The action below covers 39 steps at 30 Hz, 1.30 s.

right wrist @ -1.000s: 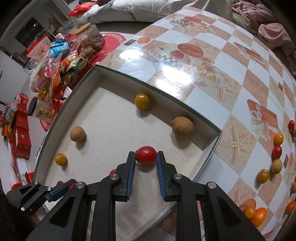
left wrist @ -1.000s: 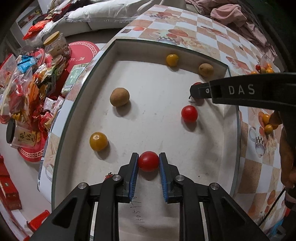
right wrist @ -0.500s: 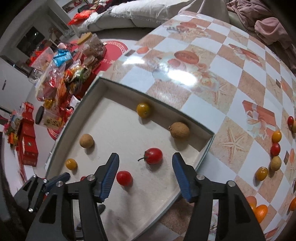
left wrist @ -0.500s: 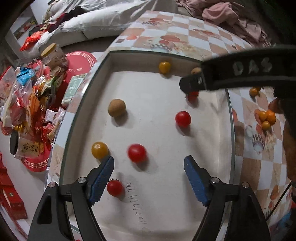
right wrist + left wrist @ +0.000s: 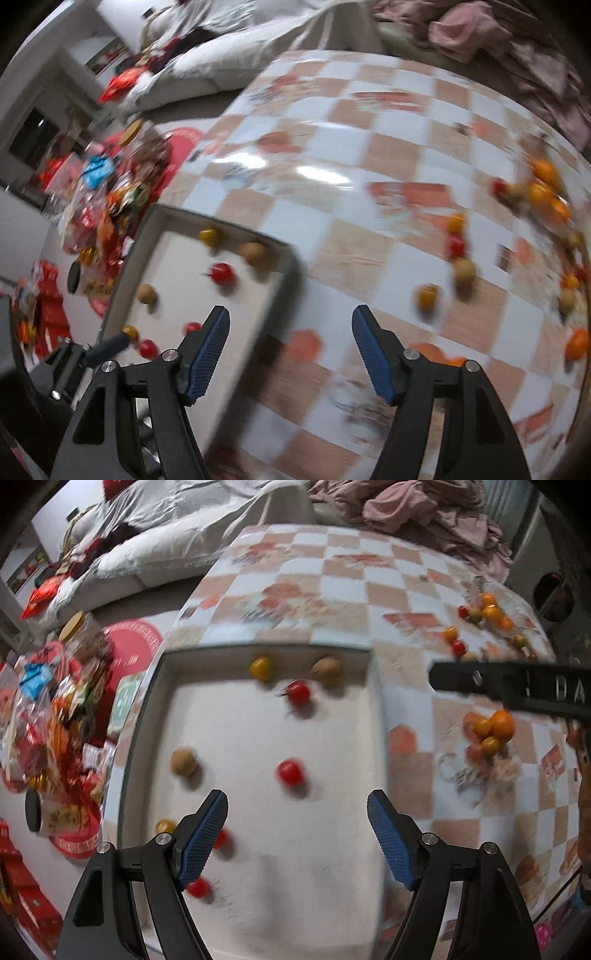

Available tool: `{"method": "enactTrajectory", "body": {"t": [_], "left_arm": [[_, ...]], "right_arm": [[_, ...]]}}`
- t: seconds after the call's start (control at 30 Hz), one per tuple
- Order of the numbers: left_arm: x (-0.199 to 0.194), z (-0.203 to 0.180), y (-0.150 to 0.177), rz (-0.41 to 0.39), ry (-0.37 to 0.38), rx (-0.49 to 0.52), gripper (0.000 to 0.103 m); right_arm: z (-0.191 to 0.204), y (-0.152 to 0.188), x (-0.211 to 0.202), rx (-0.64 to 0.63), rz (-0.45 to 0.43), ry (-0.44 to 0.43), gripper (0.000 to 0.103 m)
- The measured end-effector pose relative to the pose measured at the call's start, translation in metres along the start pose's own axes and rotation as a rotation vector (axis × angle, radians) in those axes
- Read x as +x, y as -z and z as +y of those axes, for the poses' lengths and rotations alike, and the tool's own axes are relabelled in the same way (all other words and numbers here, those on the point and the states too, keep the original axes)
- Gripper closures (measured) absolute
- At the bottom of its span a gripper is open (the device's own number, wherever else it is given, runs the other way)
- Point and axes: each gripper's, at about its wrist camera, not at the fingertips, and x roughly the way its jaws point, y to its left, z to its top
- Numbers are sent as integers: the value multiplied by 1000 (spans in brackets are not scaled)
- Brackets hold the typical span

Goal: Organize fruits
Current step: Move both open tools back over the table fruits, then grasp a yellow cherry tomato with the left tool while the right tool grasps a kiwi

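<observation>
A shallow white box (image 5: pixel 376 716) sits on the checkered table and holds several small fruits: a red tomato (image 5: pixel 290 771), a stemmed red tomato (image 5: pixel 298 693), a yellow tomato (image 5: pixel 260 667) and two brown fruits (image 5: pixel 183 761). My left gripper (image 5: pixel 297 827) is open and empty above the box's near part. My right gripper (image 5: pixel 290 345) is open and empty above the table, just right of the box (image 5: pixel 291 258). Loose fruits (image 5: pixel 461 271) lie on the table to the right, and a cluster (image 5: pixel 493 725) shows in the left wrist view.
The checkered table (image 5: pixel 369 192) carries more fruits near its far right edge (image 5: pixel 543 192). Snack packets and jars (image 5: pixel 55 716) lie on the floor to the left. A sofa with pink clothes (image 5: pixel 406 513) stands behind. Both views are motion-blurred.
Both grippers let go of their red tomatoes in the box, opened wide and pulled back. The right gripper has swung right, from over the box to over the table.
</observation>
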Motion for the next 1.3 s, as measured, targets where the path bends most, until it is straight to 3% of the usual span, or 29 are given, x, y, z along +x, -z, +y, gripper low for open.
{"method": "enactTrajectory", "body": {"t": [0.27, 0.53, 1.0, 1.3], "left_arm": [[-8, -56, -40, -25, 61, 76, 25], [16, -104, -67, 8, 88, 93, 25], [70, -141, -101, 56, 64, 61, 25], [90, -149, -110, 73, 56, 60, 25]], "right_arm": [[-87, 21, -37, 152, -45, 101, 30], [-158, 34, -53, 252, -56, 164, 31], [-241, 24, -59, 313, -62, 227, 30], [-266, 10, -41, 302, -19, 244, 31]]}}
